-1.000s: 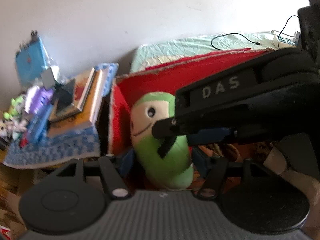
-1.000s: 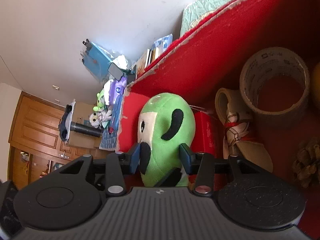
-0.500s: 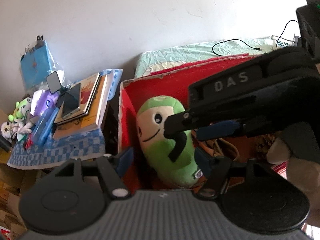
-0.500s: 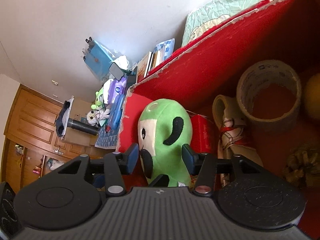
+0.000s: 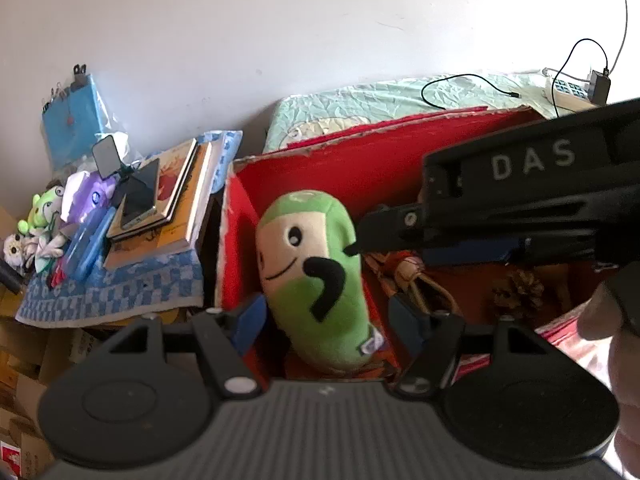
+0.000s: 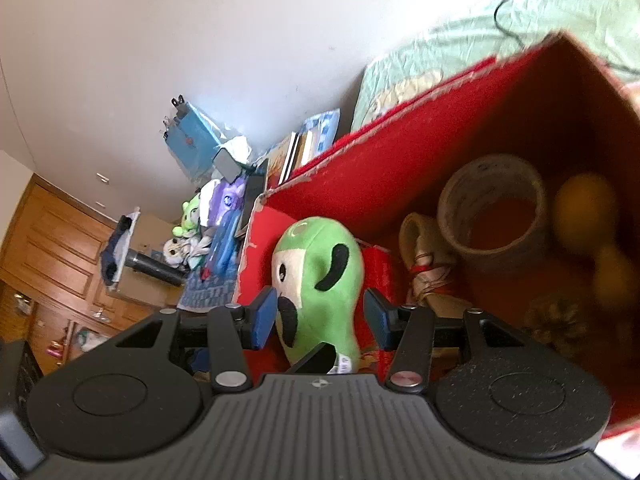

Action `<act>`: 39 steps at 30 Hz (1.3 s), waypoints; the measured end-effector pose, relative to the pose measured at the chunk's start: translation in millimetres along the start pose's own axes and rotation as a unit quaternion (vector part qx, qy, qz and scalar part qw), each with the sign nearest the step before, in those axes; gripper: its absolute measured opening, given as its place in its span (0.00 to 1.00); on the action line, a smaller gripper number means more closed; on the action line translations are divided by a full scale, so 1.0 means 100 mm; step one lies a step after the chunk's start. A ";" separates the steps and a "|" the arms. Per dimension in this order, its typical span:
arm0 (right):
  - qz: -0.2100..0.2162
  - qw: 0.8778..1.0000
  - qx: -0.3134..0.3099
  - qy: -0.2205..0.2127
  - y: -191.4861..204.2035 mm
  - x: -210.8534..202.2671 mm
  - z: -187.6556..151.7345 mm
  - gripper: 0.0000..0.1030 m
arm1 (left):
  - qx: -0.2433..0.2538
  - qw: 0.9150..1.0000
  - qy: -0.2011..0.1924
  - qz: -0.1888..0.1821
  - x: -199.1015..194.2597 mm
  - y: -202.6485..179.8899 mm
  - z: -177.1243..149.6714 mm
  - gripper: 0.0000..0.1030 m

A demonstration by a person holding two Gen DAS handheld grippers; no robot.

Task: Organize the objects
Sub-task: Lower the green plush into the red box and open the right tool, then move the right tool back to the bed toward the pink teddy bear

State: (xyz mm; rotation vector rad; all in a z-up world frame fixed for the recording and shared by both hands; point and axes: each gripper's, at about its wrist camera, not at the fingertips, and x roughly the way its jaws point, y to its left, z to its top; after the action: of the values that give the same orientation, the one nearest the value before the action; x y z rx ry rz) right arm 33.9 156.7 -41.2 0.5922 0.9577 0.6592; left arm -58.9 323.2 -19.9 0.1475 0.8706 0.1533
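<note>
Red box [image 6: 400, 168]: only right view shows tape roll [image 6: 492, 216].

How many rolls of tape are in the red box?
1: the tape roll stands against the red box's back wall, right of the green plush. Others may hide below.

The bed [image 5: 384, 98], under a pale green sheet, carries the red box [image 5: 360, 160] against its near edge. A black cable [image 5: 460, 84] loops across the sheet toward the far right corner, where a white power strip [image 5: 568, 90] lies with a black adapter [image 5: 599, 82].
</note>
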 end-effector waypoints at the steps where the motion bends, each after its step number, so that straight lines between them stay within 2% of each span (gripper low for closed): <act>1: -0.005 1.000 -0.005 -0.005 0.00 -0.04 -0.01 0.51 | 0.000 1.000 0.000 0.000 -0.01 -0.02 0.00 0.70; 12: -0.040 0.997 -0.037 -0.057 0.01 -0.47 -0.12 0.50 | 0.002 1.000 0.011 0.008 -0.19 -0.30 0.05 0.70; 23: -0.058 0.992 -0.058 -0.098 -0.14 -1.00 -0.11 0.50 | 0.006 1.000 0.011 0.010 -0.40 -0.78 0.16 0.70; 33: -0.070 0.990 -0.051 -0.114 -0.48 -1.46 -0.07 0.50 | 0.011 1.000 0.013 -0.002 -0.49 -1.34 0.29 0.70; 39: -0.072 0.988 -0.048 -0.130 -0.67 -1.75 -0.02 0.50 | 0.018 1.000 0.001 -0.006 -0.57 -1.62 0.42 0.70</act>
State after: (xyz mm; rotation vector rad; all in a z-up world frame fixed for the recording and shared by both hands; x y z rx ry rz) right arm -24.3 -15.1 4.5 0.5050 0.7142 0.4831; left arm -51.1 150.5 18.4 0.1748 0.8766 0.1269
